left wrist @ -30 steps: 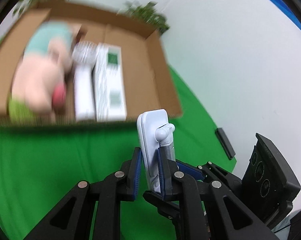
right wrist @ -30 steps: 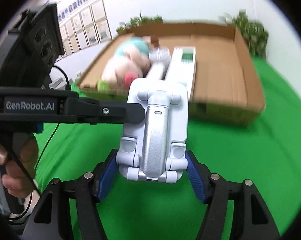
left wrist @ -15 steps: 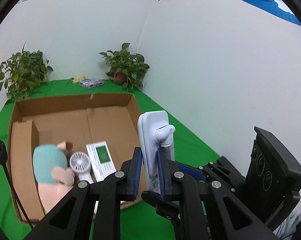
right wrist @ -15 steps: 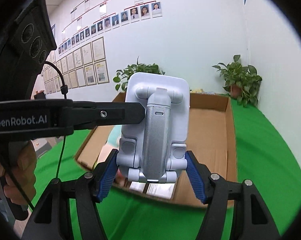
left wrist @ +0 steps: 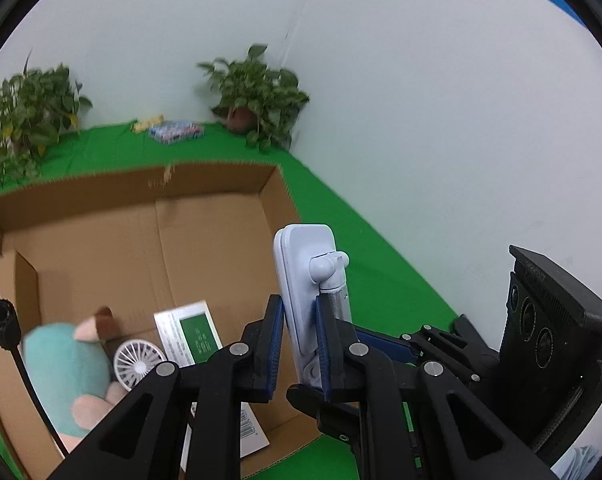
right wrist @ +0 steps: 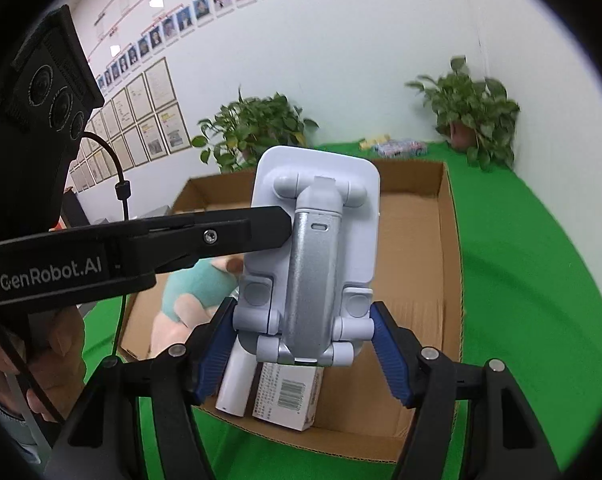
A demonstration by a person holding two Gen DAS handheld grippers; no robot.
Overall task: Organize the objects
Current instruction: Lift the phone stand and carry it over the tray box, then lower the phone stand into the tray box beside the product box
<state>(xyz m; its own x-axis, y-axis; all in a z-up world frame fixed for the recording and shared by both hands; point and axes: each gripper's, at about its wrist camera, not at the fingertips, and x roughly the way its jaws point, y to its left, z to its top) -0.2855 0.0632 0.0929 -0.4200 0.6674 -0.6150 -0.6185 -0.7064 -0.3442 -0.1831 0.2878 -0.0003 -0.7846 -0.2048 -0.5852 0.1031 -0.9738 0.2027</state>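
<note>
Both cameras ride on the hand-held grippers and look forward and downward along their fingers, from above the near edge of a cardboard box [left wrist: 205, 216] on green cloth [right wrist: 521, 264]. The left wrist view looks from the left, facing the far right corner of the room; the right wrist view looks from the right, facing the far wall. Both see the box, two potted plants [left wrist: 257, 92] and the white phone stand [right wrist: 313, 256], very close.

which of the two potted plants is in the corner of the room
The potted plant in the brown pot, where the two white walls meet. The other plant stands along the back wall, behind the cardboard box.
</note>
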